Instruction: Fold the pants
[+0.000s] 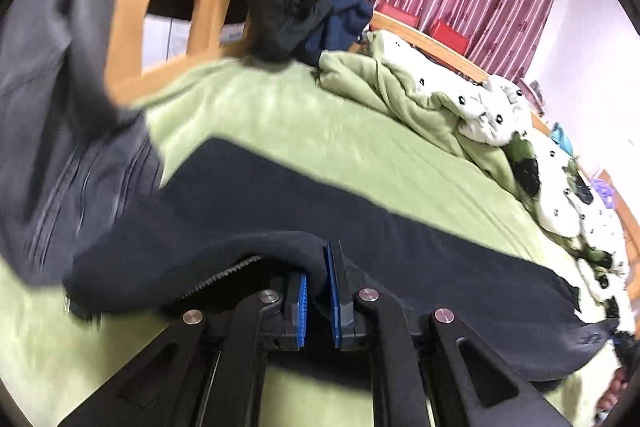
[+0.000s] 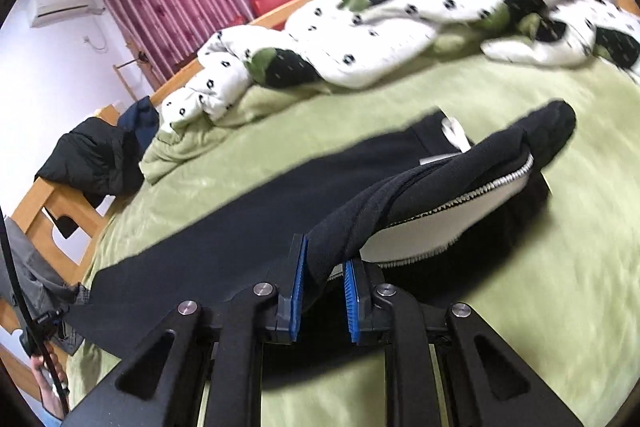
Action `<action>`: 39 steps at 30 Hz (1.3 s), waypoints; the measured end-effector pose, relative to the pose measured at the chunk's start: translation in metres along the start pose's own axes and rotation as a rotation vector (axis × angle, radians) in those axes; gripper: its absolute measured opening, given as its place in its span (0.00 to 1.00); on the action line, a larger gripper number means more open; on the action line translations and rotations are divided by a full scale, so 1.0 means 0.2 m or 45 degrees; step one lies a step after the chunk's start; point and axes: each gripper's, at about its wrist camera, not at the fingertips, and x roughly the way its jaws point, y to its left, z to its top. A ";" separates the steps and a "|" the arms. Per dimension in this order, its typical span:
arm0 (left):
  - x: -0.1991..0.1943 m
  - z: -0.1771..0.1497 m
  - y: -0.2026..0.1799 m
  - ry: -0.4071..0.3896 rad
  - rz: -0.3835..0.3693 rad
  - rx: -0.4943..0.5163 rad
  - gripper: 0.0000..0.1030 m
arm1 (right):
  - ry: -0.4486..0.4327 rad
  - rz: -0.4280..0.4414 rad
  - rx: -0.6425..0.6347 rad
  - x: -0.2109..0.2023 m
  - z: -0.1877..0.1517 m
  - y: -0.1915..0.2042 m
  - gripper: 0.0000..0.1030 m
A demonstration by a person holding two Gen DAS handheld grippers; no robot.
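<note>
- Pants [image 1: 360, 195], black, lie stretched across a green blanket [image 1: 320, 131] on the bed, one end lifted by both tools.
- Left gripper [image 1: 316, 291] and right gripper [image 2: 326, 291] are each clamped on the bunched waistband.
- Risk: thick fabric could slip from either grip, skewing the fold.
- Both tools point forward and downward.

Left wrist view: grey garment [image 1: 60, 107] at left, motion-blurred and cut by the frame edge; the wooden bed frame [image 1: 168, 7] behind it is smeared. Pants [image 1: 360, 227] hem at lower right runs out of frame. Right wrist view: patterned quilt [image 2: 360, 39] blurred, print unreadable; a hand [image 2: 44, 383] at lower left is cut off; objects near the headboard at upper right are too small to identify.
</note>
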 end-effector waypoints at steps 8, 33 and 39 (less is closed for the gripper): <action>0.54 0.15 -0.24 -0.034 0.182 0.075 0.09 | 0.002 -0.111 -0.101 0.50 0.21 0.06 0.17; 0.08 -0.65 0.17 0.341 -0.273 -0.285 0.74 | 0.221 -0.184 0.055 0.12 -0.38 -0.33 0.65; 0.24 -0.55 0.24 0.281 -0.296 -0.416 0.72 | 0.152 -0.052 0.233 0.22 -0.32 -0.41 0.65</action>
